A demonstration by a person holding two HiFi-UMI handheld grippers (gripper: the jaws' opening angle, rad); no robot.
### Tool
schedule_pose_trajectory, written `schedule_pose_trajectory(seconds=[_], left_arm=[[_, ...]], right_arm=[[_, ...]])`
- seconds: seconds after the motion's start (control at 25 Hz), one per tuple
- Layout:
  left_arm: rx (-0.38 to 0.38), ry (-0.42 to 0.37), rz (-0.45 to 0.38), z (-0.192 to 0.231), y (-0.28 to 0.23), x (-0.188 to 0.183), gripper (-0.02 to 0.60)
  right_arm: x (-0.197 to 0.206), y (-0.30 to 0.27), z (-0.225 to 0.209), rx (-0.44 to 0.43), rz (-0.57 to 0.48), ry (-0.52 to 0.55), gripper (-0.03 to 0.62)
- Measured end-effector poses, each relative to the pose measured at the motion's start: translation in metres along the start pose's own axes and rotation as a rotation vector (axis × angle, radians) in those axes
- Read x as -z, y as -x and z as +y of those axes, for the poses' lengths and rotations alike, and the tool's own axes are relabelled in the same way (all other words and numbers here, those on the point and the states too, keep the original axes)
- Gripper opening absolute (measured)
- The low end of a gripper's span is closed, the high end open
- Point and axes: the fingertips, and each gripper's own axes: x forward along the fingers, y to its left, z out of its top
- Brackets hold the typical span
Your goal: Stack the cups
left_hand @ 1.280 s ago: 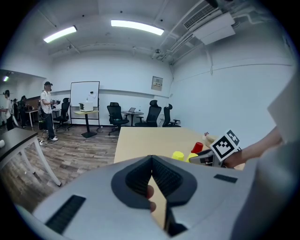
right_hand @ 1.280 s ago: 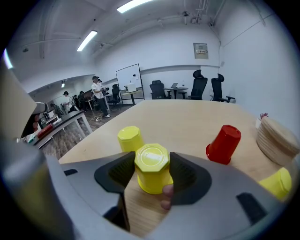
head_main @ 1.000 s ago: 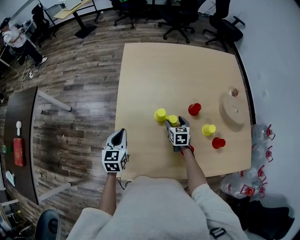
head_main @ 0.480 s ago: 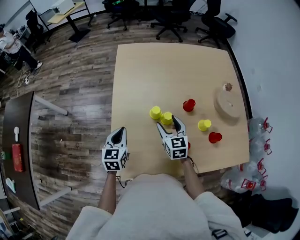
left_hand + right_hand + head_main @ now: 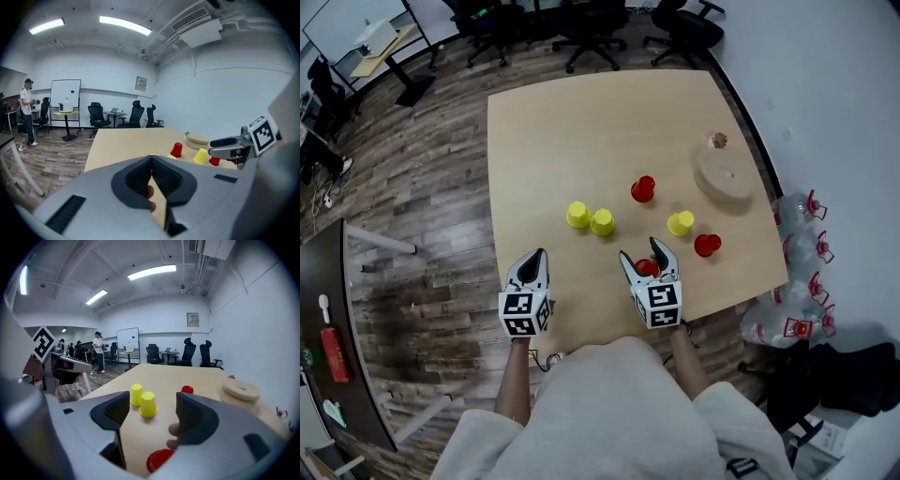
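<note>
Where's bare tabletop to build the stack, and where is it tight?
Bare: the far half of the table beyond the yellow pair and wooden disc, and the near strip between left gripper and right gripper. Crowded: near right, around the red cups.

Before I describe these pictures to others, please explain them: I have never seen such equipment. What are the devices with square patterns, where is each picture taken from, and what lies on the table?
No robot here: a person holds a two-jaw gripper in each hand, and the cubes with square markers are part of them. The head view comes from a camera on the person's head, looking down. Each gripper view comes from a camera riding on that gripper, looking along its jaws. On the table stand three yellow cups, three red cups and a round wooden disc. The left gripper is shut and empty. The right gripper is open; one red cup sits below its jaws, but the pads do not press on it.
</note>
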Motion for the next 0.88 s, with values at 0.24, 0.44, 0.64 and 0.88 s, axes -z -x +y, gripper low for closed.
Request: schedule_pose_trajectory(seconds=[0.24,0.44,0.64,0.88], left_arm=[[0.083,-0.036,0.015,-0.037,-0.024,-0.005,0.009],[0.095,-0.044,0.021,-0.049,-0.029,-0.006,0.009],[0.073,-0.037,0.023,-0.044,-0.025,-0.004,0.009],[0.055,-0.027,0.024,-0.039,-0.024,-0.003,0.009]], right_arm=[[0.046,0.023,-0.026,0.067,0.086,-0.055,0.308],[0.088,0.022,-0.029,0.060,0.175,-0.091,0.308],[0.122,0.018,-0.030,0.061,0.251,-0.113,0.296],[0.141,0.016,-0.034,0.079,0.300,-0.113,0.243]])
